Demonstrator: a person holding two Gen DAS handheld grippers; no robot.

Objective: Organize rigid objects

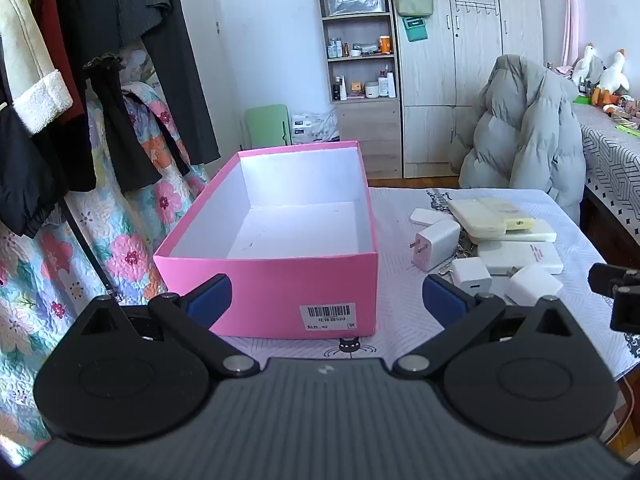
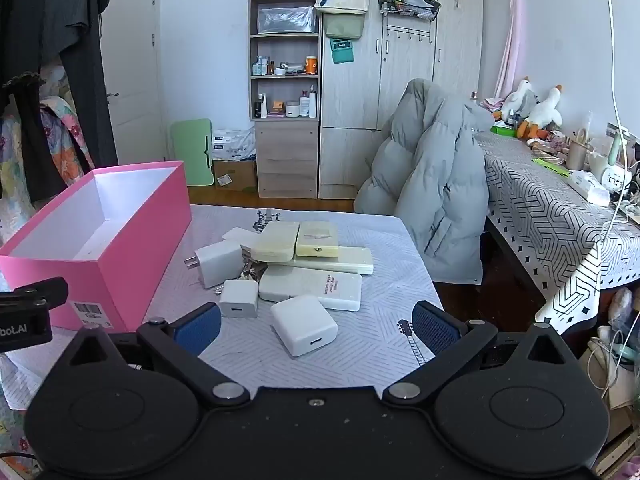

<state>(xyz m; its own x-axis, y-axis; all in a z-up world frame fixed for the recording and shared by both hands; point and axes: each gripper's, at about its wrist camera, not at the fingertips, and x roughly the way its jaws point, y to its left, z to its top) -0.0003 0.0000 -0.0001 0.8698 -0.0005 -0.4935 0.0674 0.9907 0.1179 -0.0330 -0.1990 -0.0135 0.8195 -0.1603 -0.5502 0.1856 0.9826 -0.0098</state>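
Observation:
An open pink box (image 1: 276, 284) (image 2: 120, 256) with a white, bare inside stands on the left of a cloth-covered table (image 2: 360, 344). Right of it lies a heap of white and cream rigid items: several chargers, such as a square charger (image 2: 303, 325) (image 1: 534, 283), a small cube charger (image 2: 239, 298) (image 1: 471, 276) and a pronged plug (image 2: 218, 262) (image 1: 436, 245), plus a white power bank (image 2: 316, 287) (image 1: 520, 258) and cream cases (image 2: 296, 240). My left gripper (image 1: 326, 300) is open in front of the box's near wall. My right gripper (image 2: 316, 326) is open, the square charger lying between its fingers, untouched.
A grey puffer jacket (image 2: 432, 184) hangs over a chair behind the table. Clothes (image 1: 100, 80) hang at the left over a floral quilt. A patterned desk (image 2: 560, 216) with plush geese stands at the right; shelves and a wardrobe line the back wall.

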